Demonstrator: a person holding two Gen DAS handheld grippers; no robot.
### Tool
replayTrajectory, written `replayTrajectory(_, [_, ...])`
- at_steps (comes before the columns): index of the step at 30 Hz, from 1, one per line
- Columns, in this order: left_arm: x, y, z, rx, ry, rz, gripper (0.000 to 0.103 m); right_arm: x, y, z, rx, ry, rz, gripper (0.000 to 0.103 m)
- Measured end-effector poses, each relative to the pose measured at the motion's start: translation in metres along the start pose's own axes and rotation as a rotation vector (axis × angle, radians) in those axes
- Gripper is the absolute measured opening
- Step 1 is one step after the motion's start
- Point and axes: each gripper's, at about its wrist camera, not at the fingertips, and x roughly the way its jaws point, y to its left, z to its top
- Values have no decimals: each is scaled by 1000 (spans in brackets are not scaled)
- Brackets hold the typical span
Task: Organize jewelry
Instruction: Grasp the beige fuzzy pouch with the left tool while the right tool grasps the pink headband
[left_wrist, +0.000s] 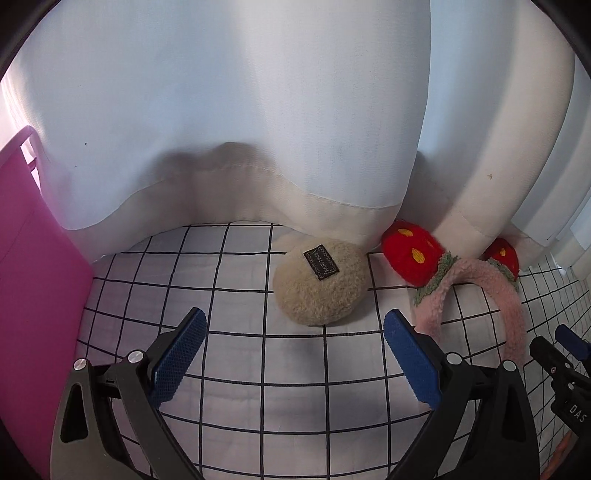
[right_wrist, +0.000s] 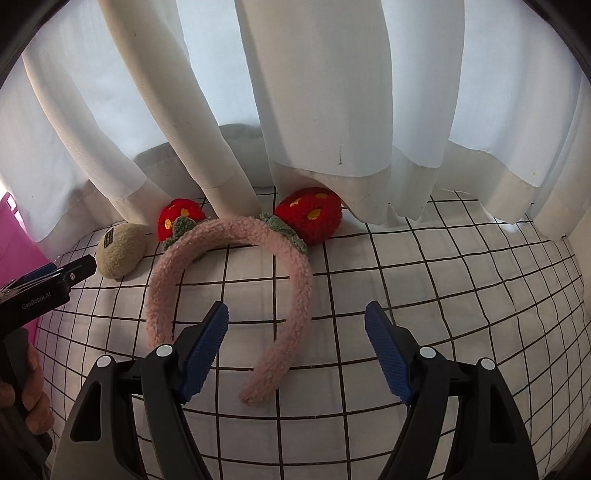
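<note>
Fuzzy pink headband (right_wrist: 229, 258) bears 2 red strawberries, lying flat.

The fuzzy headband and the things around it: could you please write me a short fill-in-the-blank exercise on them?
1. The pink headband carries two red plush ____ with yellow spots.
2. The beige plush pouch bears a small ____ label.
3. Both lie on a white cloth printed with a black ____.
4. The jaws of the left gripper and the right gripper both stand ____, with nothing between them.

Missing words: strawberries; black; grid; open
</note>
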Motion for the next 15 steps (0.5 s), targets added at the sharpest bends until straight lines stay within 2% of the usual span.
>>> replayTrajectory(15, [45, -15, 3, 30, 37, 13, 95, 38, -13, 1, 27, 43, -27, 73])
